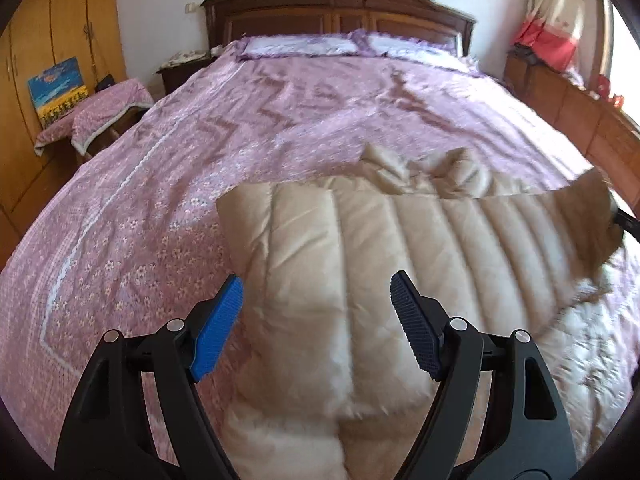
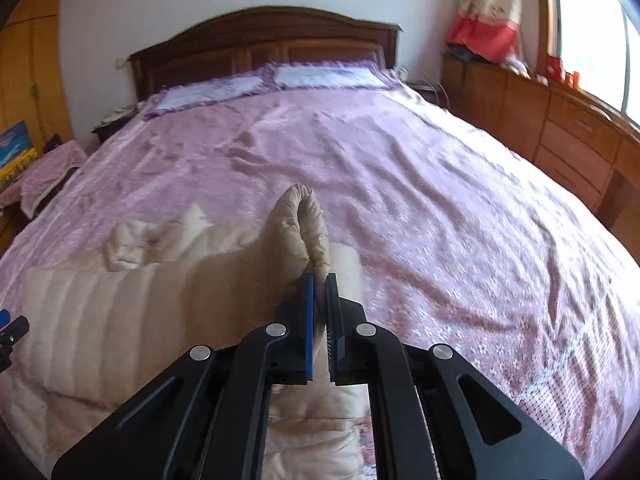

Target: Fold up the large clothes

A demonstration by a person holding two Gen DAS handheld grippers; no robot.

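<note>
Beige quilted puffer coat [image 1: 360, 264] on pink floral bedspread [image 1: 160, 184].
Right gripper [image 2: 319, 280] pinches its edge; left gripper [image 1: 316, 292] gapes empty; slippery padding may slide out.

Two fisheye wrist cameras look steeply down and forward along their own fingers toward the headboard [image 1: 340, 4] of a bed with a pink bedspread [image 1: 160, 184]. The left wrist view sits close above a beige quilted coat [image 1: 360, 248], its left gripper [image 1: 316, 292] framing the garment low in the frame. The right wrist view faces the same way from further right, its right gripper [image 2: 320, 280] close to the coat's raised edge. Both views share the coat, bedspread, pillows [image 2: 272, 80], headboard and the wooden drawers [image 2: 560, 128] under the window.
</note>
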